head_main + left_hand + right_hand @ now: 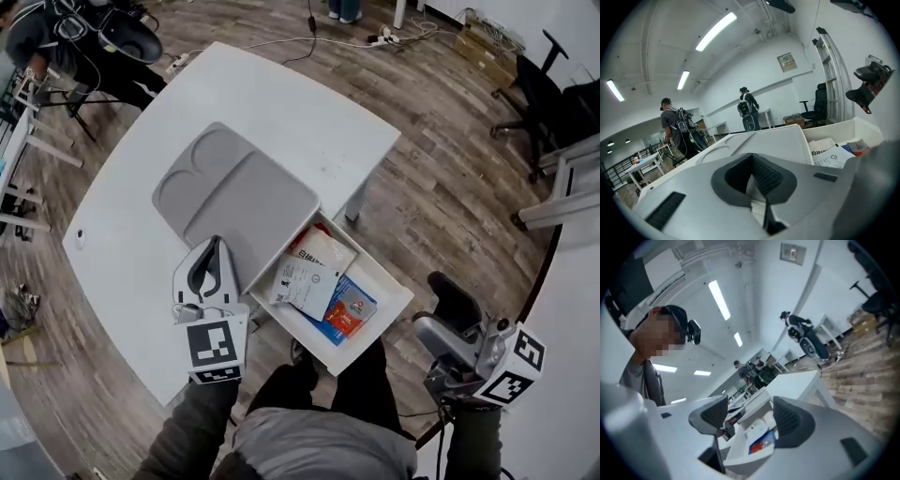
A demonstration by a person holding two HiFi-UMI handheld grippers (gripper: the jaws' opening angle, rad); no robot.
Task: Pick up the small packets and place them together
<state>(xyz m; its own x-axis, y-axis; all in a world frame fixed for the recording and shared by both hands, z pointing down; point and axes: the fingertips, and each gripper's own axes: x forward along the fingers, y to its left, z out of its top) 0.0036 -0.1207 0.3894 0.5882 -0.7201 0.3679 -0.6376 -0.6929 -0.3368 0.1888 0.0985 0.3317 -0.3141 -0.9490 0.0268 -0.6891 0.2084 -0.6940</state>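
A white drawer (395, 292) stands pulled out from the white table (281, 103), right in front of me. Several small packets lie inside it: a white printed one (305, 281), a pale one (323, 248) behind it, and a blue-and-red one (345, 311). My left gripper (212, 246) hovers over the table just left of the drawer, shut with nothing in it. My right gripper (450, 295) hangs to the right of the drawer, off the table, open and empty. In the right gripper view the drawer (740, 446) and the blue-and-red packet (761, 444) show beyond the gap of that gripper (745, 416).
A grey moulded tray (234, 192) lies on the table behind the drawer. A black office chair (553, 94) and a cardboard box (487, 47) stand at the far right, with cables (375, 39) on the wooden floor. A person (56, 37) is at the far left.
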